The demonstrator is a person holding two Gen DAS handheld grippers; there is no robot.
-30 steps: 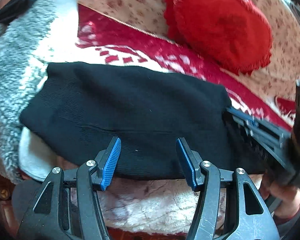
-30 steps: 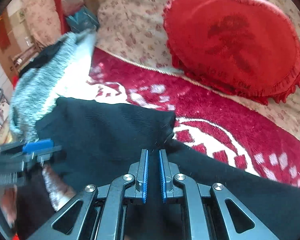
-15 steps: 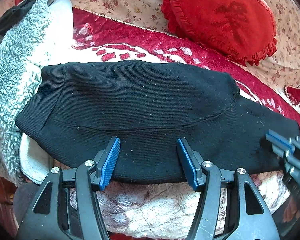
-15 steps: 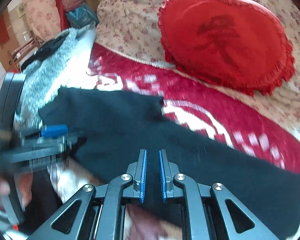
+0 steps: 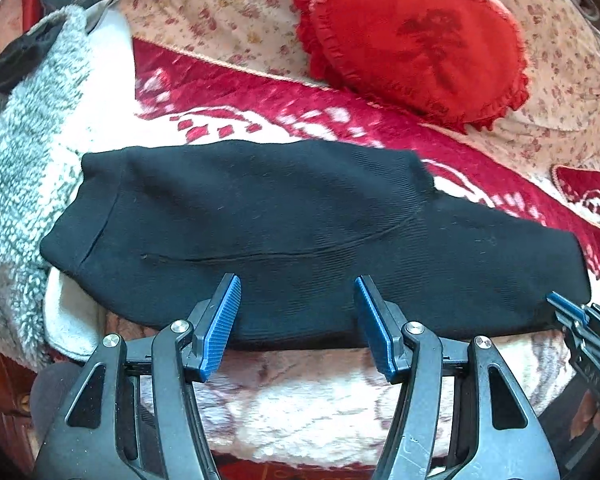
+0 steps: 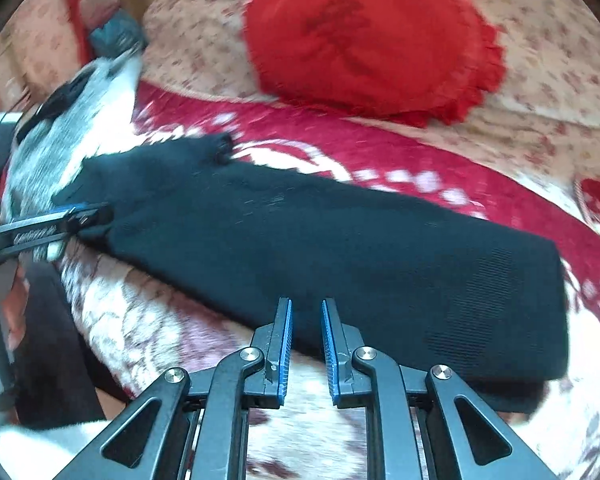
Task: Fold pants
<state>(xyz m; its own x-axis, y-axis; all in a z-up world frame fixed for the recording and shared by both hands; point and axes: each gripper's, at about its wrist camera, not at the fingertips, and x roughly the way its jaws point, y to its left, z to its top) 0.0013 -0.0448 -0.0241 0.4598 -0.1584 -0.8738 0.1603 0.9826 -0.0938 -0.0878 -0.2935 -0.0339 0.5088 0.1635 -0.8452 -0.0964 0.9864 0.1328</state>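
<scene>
Black knit pants (image 5: 284,224) lie flat and folded lengthwise across a red and white patterned blanket (image 5: 268,96), waistband at the left. My left gripper (image 5: 296,300) is open, its blue pads just over the pants' near edge, holding nothing. In the right wrist view the pants (image 6: 340,240) stretch from left to the leg end at right. My right gripper (image 6: 306,320) stands at the near edge with jaws a narrow gap apart and nothing between them. It also shows at the right edge of the left wrist view (image 5: 572,312), by the leg end.
A red heart-shaped cushion (image 5: 412,36) rests on the floral cover (image 5: 228,16) behind the pants. A grey fleece garment (image 5: 16,152) lies at the left by the waistband. A pale fuzzy blanket (image 5: 300,400) hangs over the near edge.
My right gripper has moved right along the pants to the leg end and its jaws have parted slightly. The pants now lie spread out. My left gripper has barely moved.
</scene>
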